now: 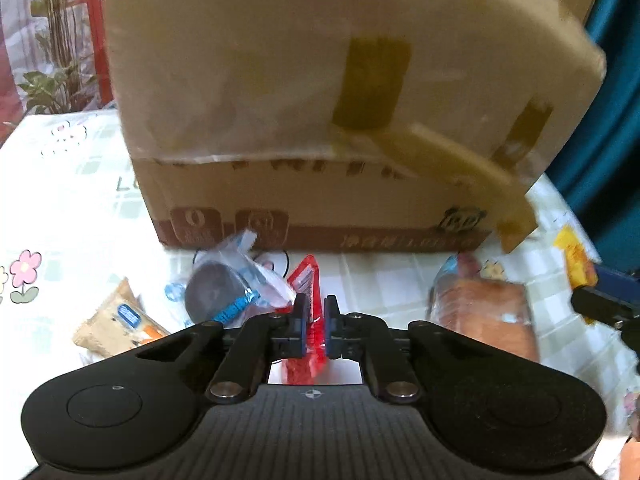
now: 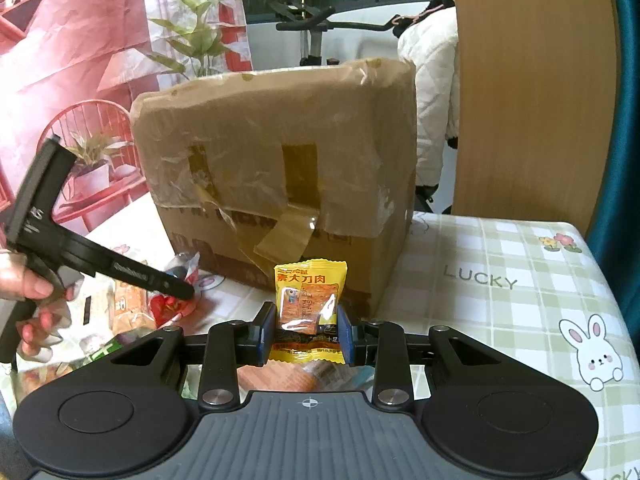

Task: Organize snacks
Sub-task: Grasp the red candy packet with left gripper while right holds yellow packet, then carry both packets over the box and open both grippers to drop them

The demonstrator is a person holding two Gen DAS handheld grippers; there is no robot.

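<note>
Left gripper [image 1: 316, 322] pinches my red packet [image 1: 306, 280], right gripper [image 2: 306, 330] clamps my yellow packet [image 2: 308, 300], both just before the taped carton [image 2: 280, 168].

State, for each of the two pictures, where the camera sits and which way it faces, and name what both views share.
Left wrist: rides the left gripper, looking down past a pinched red packet at the cardboard box.
Right wrist: rides the right gripper holding a yellow packet, facing the box; a hand shows left.
Shared: the box, the checked tablecloth.
</note>
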